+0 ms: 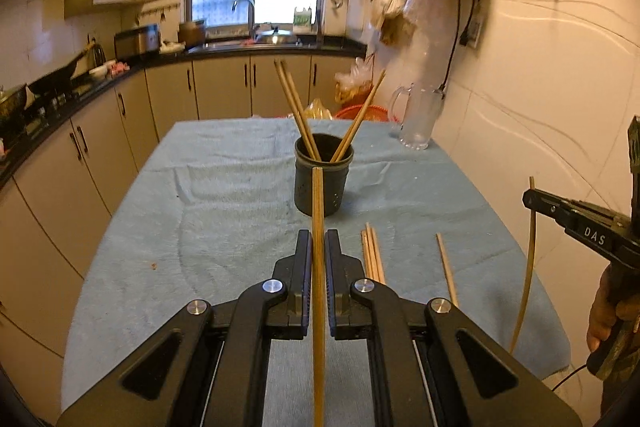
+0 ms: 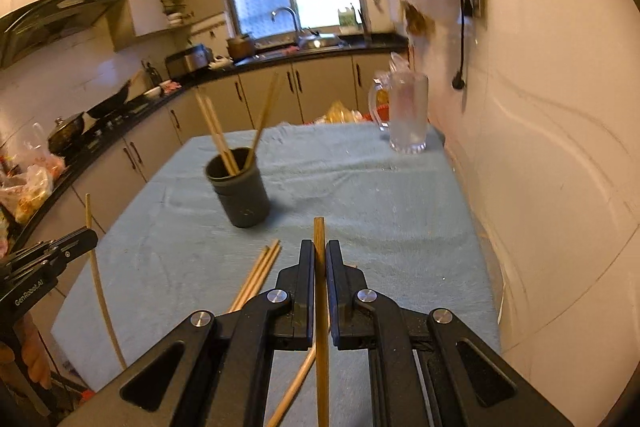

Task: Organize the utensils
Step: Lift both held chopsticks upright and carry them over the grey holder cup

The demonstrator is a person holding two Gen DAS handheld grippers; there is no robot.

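Left wrist view: a thin, light, stiff bamboo chopstick is pinched between the closed jaws of the left hand-held gripper, its tip pointing toward the dark cylindrical holder on the blue-cloth desk. The right hand-held gripper likewise clamps a second bamboo chopstick. Smooth and narrow, each would likely swivel if held off-centre; a mid-shaft grip seems safest. More loose chopsticks lie on the cloth. Readable writing: "DAS" on the right tool's body in the left view, "GenRobot.AI" on the left tool's in the right view.
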